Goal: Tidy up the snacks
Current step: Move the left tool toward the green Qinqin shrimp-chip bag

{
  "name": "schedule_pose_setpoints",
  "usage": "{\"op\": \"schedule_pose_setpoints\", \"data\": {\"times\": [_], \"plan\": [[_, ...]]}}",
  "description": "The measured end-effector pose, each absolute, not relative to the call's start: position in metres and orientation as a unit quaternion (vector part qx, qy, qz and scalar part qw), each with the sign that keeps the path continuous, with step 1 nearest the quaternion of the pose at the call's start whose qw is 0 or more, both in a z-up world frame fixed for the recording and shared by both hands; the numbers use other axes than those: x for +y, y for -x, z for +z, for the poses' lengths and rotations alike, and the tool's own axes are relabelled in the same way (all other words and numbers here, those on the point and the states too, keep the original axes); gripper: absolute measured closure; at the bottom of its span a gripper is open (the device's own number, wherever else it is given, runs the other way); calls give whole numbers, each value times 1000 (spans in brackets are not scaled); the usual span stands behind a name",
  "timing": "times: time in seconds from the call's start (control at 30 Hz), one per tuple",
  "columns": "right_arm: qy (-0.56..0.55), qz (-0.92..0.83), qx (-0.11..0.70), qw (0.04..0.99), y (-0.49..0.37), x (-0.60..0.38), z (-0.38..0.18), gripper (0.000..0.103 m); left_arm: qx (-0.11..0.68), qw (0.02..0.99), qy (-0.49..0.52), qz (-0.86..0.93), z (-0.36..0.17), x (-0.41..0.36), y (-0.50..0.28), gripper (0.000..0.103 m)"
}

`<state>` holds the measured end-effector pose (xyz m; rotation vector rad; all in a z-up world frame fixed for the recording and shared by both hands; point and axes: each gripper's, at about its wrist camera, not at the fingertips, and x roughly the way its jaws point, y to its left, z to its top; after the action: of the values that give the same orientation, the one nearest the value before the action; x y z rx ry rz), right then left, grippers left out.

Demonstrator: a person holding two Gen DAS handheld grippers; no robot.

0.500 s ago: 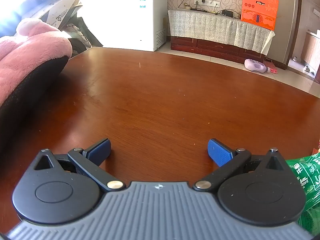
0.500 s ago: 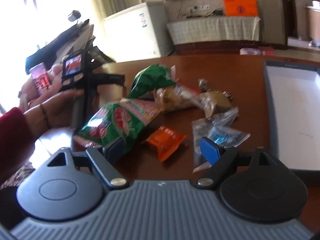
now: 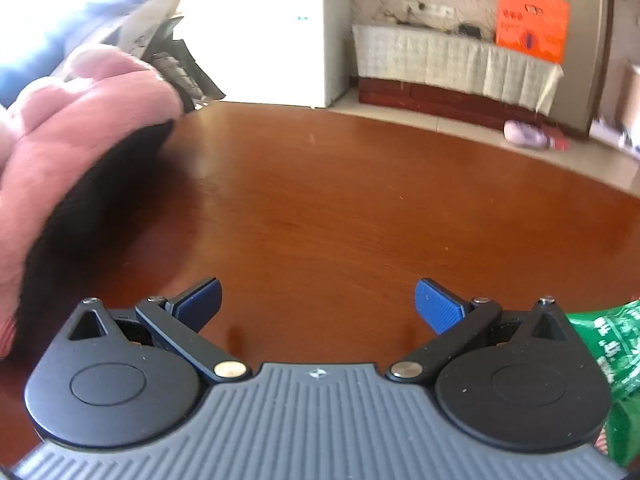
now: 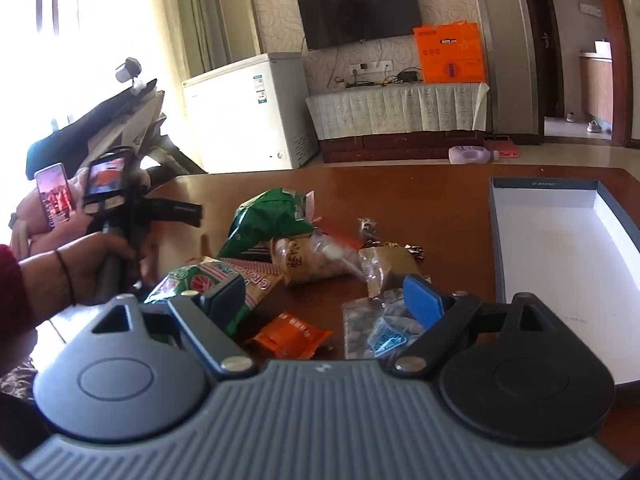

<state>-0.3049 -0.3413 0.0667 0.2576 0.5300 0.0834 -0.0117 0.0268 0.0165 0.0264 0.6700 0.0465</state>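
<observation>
Several snack packets lie in a heap on the brown table (image 4: 420, 200): a green bag (image 4: 272, 216), a green-and-red bag (image 4: 208, 284), a clear packet of pale snacks (image 4: 312, 260), a small orange packet (image 4: 290, 336) and clear blue-labelled packets (image 4: 380, 328). An open grey box with a white inside (image 4: 560, 248) sits to their right. My right gripper (image 4: 324, 300) hovers open just short of the orange packet, nothing between its fingers. My left gripper (image 3: 318, 302) is open over bare table wood; a green bag (image 3: 616, 360) shows at its right edge. A hand holds the left gripper's handle (image 4: 120, 240).
A pink and black cushion (image 3: 72, 184) lies on the table's left side, close to the left gripper. Beyond the table stand a white chest freezer (image 4: 248, 112), a cloth-covered cabinet (image 4: 396, 112) and an orange box (image 4: 450, 54). A phone (image 4: 54, 194) is held at far left.
The right gripper's view has tilted up and drawn slightly nearer the snack heap. The left gripper has shifted a little, its view blurred, with the pink cushion looming larger.
</observation>
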Motion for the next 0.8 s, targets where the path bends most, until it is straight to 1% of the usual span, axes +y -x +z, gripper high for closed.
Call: {"op": "schedule_pose_setpoints", "data": {"times": [0.17,0.23,0.33,0.47,0.6,0.8], "plan": [[-142,41,245,958,307,-339,56,16,299,950,-57,69,39,37,38,0],[-138,38,230,963,314,-342,47,16,295,951,-57,71,50,45,51,0],[-138,37,224,964,312,-349,47,16,282,955,-58,69,62,55,79,0],[-140,42,217,965,309,-367,49,16,285,955,-52,65,75,62,110,0],[-140,47,216,965,308,-382,47,16,271,960,-44,55,88,50,145,0],[-139,29,206,968,332,-384,45,16,260,965,-26,-8,103,-6,203,0]]}}
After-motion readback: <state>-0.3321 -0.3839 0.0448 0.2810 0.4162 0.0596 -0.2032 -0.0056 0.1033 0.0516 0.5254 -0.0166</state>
